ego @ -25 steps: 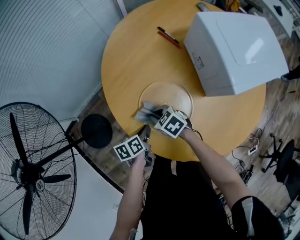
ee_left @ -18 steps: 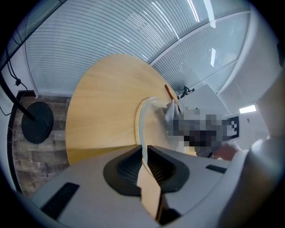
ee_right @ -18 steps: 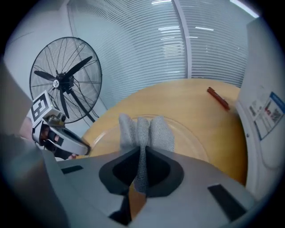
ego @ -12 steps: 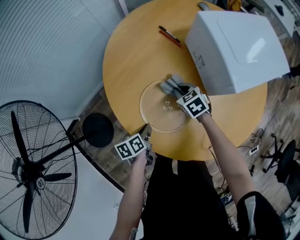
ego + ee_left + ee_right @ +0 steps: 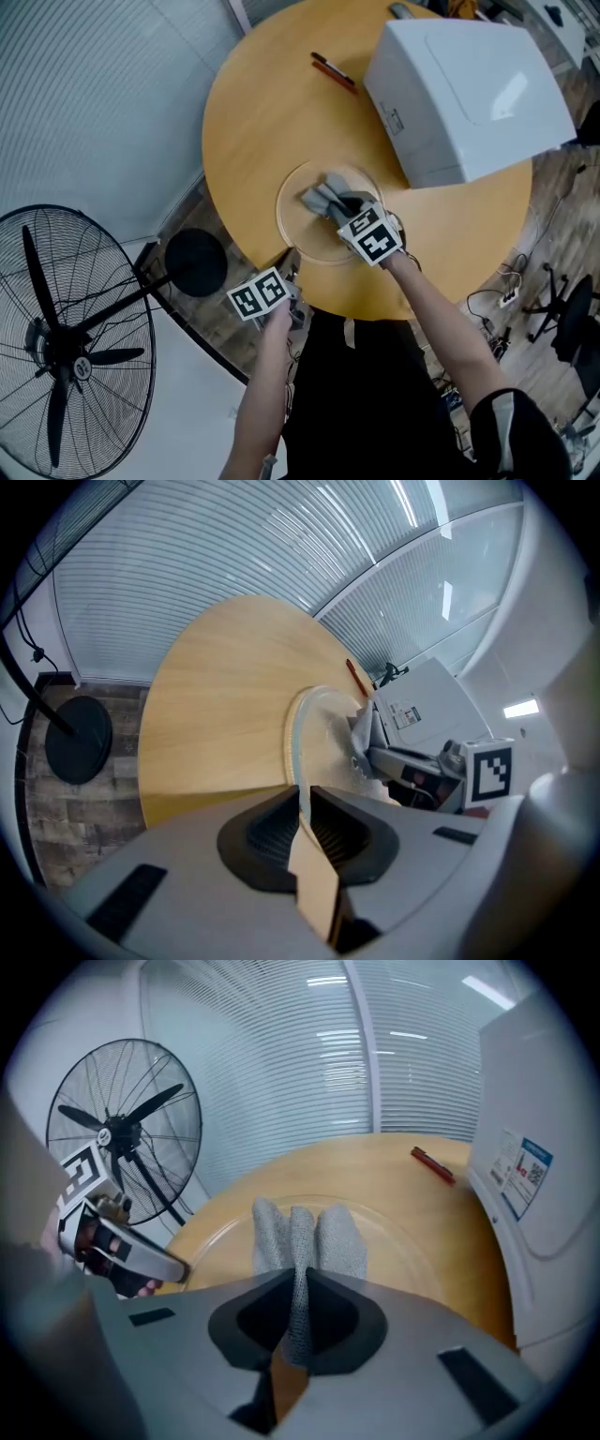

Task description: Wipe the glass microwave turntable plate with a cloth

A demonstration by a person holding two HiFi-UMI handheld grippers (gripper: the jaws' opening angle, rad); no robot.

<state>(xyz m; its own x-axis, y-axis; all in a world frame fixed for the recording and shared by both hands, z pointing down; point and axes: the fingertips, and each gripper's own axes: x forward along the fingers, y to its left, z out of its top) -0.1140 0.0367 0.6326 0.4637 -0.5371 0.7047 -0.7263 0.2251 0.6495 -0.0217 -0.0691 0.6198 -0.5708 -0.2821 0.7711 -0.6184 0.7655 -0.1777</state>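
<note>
The clear glass turntable plate (image 5: 302, 234) lies near the front edge of the round wooden table (image 5: 262, 112). A folded grey cloth (image 5: 322, 196) rests on the plate's middle, and my right gripper (image 5: 343, 208) is shut on its near end. In the right gripper view the cloth (image 5: 300, 1232) fans out ahead of the jaws over the plate (image 5: 405, 1241). My left gripper (image 5: 292, 259) is shut on the plate's near-left rim; in the left gripper view the thin glass edge (image 5: 298, 761) runs between its closed jaws (image 5: 302, 806).
A white microwave (image 5: 464, 89) stands on the table's far right, close to the plate. A red and black pen (image 5: 335, 73) lies at the back. A large black floor fan (image 5: 66, 337) stands to the left, off the table.
The right gripper has carried the cloth across the plate, from the near-left rim to the far side, then back to the middle. The left gripper has stayed on the rim.
</note>
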